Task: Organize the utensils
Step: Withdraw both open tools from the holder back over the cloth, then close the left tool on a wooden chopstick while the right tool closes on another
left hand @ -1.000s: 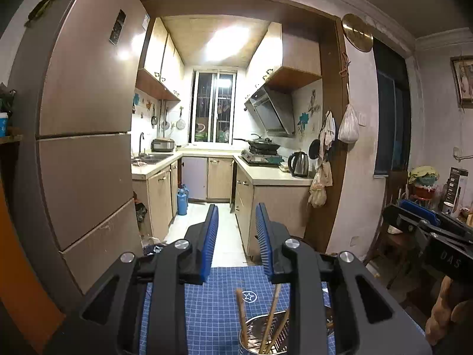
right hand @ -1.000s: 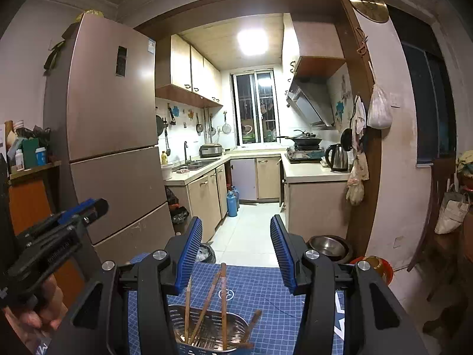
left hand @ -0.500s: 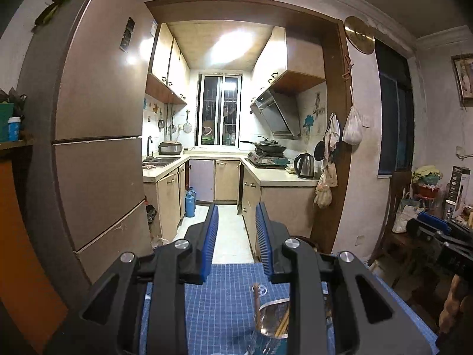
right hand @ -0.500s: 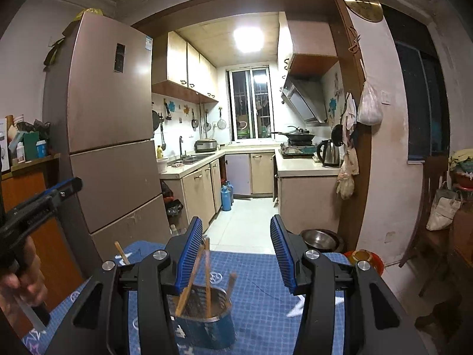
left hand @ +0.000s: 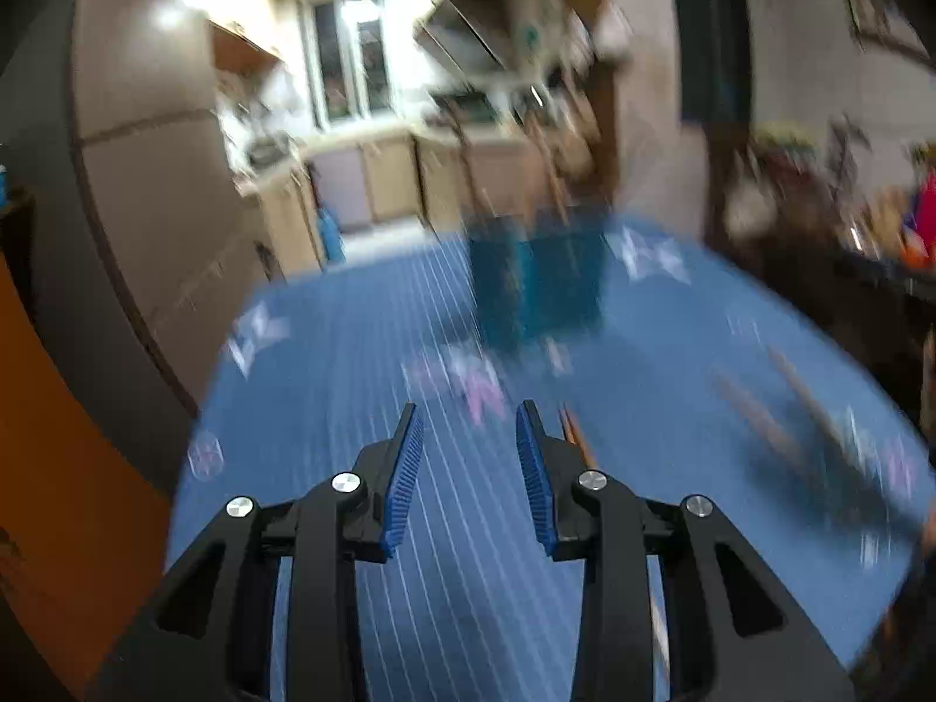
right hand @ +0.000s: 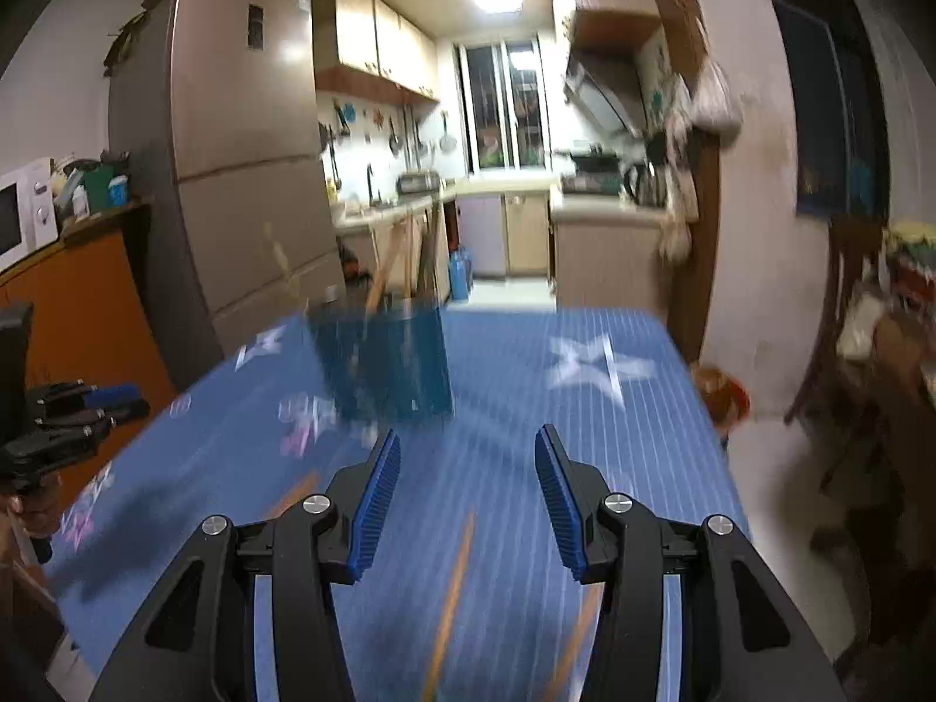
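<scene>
Chopsticks (right hand: pixel 450 602) now lie loose on the blue worktop (right hand: pixel 643 409); both cameras have tipped down from the kitchen. Left tool (left hand: pixel 468 468) and right tool (right hand: pixel 468 497) gape open, empty. Holder (right hand: pixel 386 362) stands beyond; pickup looks next.

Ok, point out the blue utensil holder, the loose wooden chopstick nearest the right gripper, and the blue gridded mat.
Blue utensil holder (right hand: pixel 386 362), right wrist view, on its front wall.
Loose wooden chopstick (right hand: pixel 453 591), right wrist view, mid-shaft.
Blue gridded mat (right hand: pixel 643 439), right wrist view, bare patch near right edge.
</scene>
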The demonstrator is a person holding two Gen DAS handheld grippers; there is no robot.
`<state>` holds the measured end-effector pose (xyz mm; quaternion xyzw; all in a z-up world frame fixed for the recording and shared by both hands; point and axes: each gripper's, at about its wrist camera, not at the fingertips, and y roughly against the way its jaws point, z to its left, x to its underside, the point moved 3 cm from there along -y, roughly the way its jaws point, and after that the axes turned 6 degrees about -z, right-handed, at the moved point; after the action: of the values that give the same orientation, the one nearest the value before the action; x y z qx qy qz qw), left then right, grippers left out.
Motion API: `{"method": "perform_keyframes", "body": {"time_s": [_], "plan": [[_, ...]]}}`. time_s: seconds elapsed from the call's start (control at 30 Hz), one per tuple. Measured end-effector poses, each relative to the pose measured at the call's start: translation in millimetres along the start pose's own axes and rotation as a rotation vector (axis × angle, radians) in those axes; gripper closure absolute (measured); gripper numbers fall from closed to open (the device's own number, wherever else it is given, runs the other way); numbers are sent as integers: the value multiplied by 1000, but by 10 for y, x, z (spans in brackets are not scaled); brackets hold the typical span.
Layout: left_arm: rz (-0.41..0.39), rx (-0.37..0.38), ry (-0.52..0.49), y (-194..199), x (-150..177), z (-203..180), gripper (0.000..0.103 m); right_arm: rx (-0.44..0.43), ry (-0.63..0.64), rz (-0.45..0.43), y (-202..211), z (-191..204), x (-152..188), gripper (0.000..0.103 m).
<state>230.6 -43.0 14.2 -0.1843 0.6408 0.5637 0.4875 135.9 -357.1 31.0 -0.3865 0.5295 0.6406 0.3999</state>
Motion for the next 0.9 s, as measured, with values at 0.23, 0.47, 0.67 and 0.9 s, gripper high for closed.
{"method": "perform_keyframes", "body": {"time_s": [0.23,0.47,0.67,0.9], "plan": [[176,143,18,244,1056,-266,70,89,42,74,686,-3,979,54],[197,164,71,322,1432,-476,68,43,26,101,931,384,1557,63],[186,142,49,263,1412,-569,65,54,53,129,722,571,1699,63],[202,104,31,79,1276,-588,65,81,58,157,531,623,1748,63]]}}
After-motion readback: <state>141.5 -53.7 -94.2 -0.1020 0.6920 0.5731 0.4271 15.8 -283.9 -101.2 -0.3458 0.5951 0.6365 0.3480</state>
